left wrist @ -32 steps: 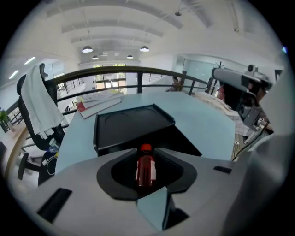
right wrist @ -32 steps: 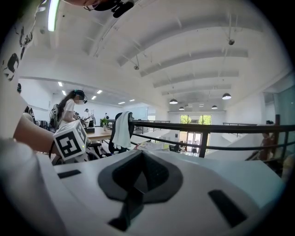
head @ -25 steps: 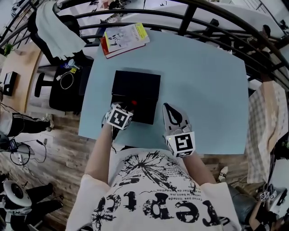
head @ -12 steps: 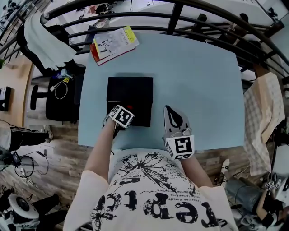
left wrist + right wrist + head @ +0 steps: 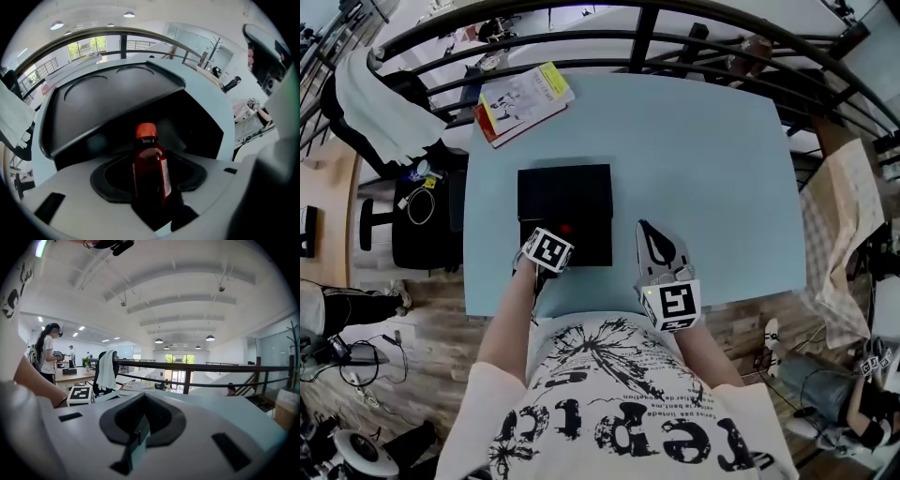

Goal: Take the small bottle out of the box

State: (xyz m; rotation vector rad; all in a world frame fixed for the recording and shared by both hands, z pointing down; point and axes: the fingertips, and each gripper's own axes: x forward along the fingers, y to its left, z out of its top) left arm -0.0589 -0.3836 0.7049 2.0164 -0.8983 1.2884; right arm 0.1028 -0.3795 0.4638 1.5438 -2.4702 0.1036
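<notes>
1. Amber-brown and see-through, the bottle (image 5: 150, 171) stands upright with an orange cap (image 5: 146, 130) and a pale label down one side. It is inside the black box (image 5: 564, 202), at the near edge.
2. Left gripper (image 5: 553, 242) reaches over that edge. Its jaws are apart and closing with the bottle between them, and the pads do not seem to press on it yet.
3. Right gripper (image 5: 647, 234) lies on the pale blue table (image 5: 703, 169) beside the box, jaws together and empty.
4. Box looks rigid and matte. Its raised lid (image 5: 112, 98) has a smooth grey lining with two round hollows.
5. To do this step well, I judge the pads should centre on the bottle's body below the cap. The surface looks slick, so the squeeze should be firm. Then lift straight up, clear of the box wall and lid.
</notes>
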